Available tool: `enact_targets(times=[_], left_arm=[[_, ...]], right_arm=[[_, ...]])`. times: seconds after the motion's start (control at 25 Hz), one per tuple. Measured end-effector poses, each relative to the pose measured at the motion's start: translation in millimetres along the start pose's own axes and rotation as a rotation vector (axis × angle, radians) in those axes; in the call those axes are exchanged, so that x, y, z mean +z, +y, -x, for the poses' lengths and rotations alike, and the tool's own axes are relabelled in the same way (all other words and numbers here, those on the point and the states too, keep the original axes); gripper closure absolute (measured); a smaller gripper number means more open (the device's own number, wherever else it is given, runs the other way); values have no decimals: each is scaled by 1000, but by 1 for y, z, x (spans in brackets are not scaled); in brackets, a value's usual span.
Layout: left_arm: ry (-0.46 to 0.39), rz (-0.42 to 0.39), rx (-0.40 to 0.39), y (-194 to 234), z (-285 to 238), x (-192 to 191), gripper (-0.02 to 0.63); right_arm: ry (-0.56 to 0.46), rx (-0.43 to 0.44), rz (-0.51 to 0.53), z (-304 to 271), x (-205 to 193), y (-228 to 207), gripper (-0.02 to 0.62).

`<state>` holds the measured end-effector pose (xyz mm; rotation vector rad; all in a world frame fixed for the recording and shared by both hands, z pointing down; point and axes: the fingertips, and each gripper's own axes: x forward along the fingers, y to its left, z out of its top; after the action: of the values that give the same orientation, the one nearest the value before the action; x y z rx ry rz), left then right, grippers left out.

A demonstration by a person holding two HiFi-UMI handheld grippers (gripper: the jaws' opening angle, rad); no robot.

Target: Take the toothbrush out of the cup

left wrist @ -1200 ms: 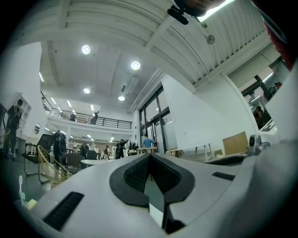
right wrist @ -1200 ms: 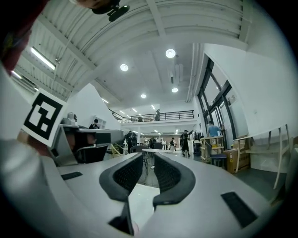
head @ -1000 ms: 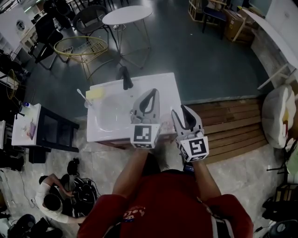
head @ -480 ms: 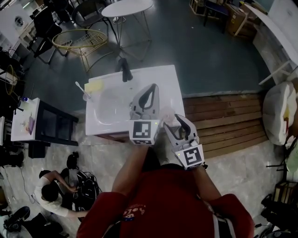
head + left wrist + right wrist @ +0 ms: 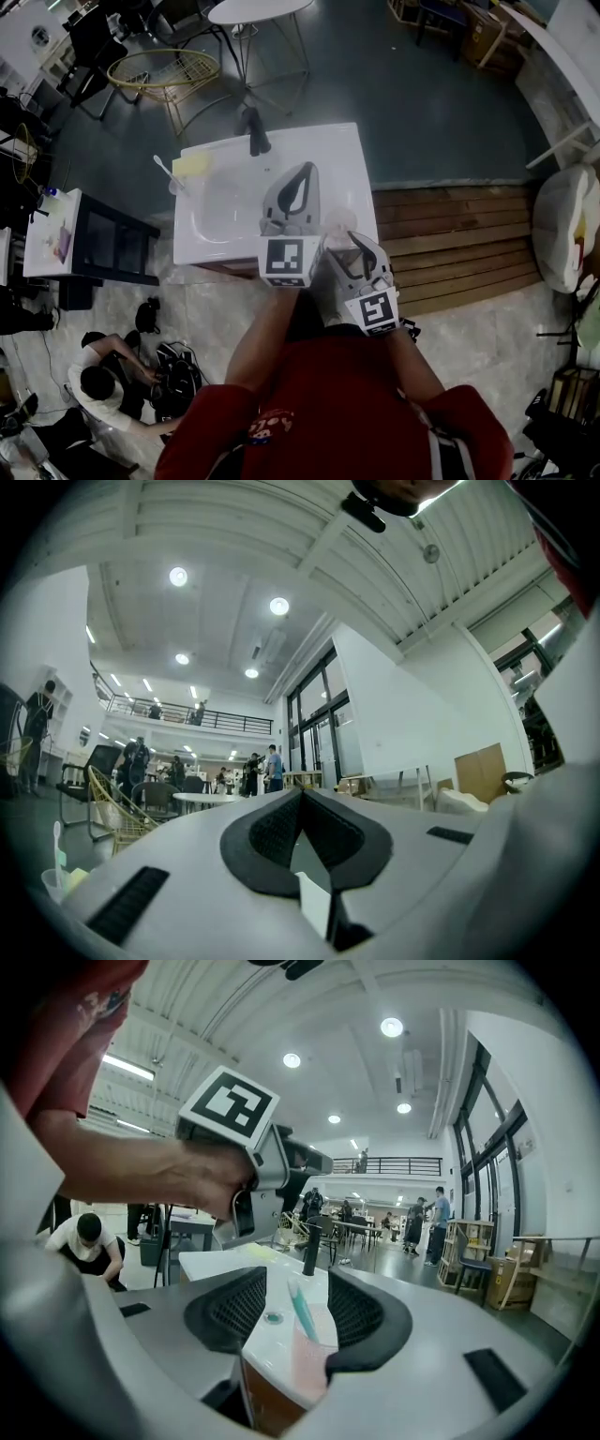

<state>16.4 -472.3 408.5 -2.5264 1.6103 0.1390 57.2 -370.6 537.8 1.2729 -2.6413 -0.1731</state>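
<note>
A pale pink see-through cup [image 5: 305, 1358] stands on the front right corner of the white sink unit [image 5: 342, 159], with a teal toothbrush [image 5: 301, 1309] leaning in it. My right gripper [image 5: 296, 1283] points at the cup from the near side. Its jaws are opening, one on each side of the cup, and the pads do not press on it. In the head view the cup [image 5: 338, 222] shows just ahead of the right gripper [image 5: 353, 240]. My left gripper [image 5: 302, 171] hovers over the basin, tips together and empty; its own view shows the left gripper [image 5: 300, 795] the same way.
A black tap [image 5: 253, 131] stands at the back of the basin. At the sink's left rim are a second small cup [image 5: 174, 187] with a white stick and a yellow sponge [image 5: 193, 166]. A dark side table [image 5: 112, 251] and a crouching person [image 5: 98, 386] are to the left; wooden decking [image 5: 450, 246] lies to the right.
My right gripper has drawn in leftward to the sink's front right corner and its jaws have widened around the cup. The left gripper has stayed over the basin.
</note>
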Motion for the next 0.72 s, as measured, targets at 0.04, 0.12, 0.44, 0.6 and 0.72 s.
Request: enact_targets(times=[0.04,0.12,0.44,0.6,0.72], left_arm=[[1,0,2,1,0,0,577],[3,1,4,3,1,-1,577],[13,-1,8,3,-2,-6,577],[19,0,12,1,-3,-8,577],[21,-2,13,2,-3,-8,577]], right_arm=[[9,3,-1,-1,-3,1,380],[23,-8,-18,-3,-9,0,402],[38,-54,-4,-5,-19,-8,524],[40,-48,18,-4,-21,-11,531],[38,-47,11,-6,-19,-12,532]])
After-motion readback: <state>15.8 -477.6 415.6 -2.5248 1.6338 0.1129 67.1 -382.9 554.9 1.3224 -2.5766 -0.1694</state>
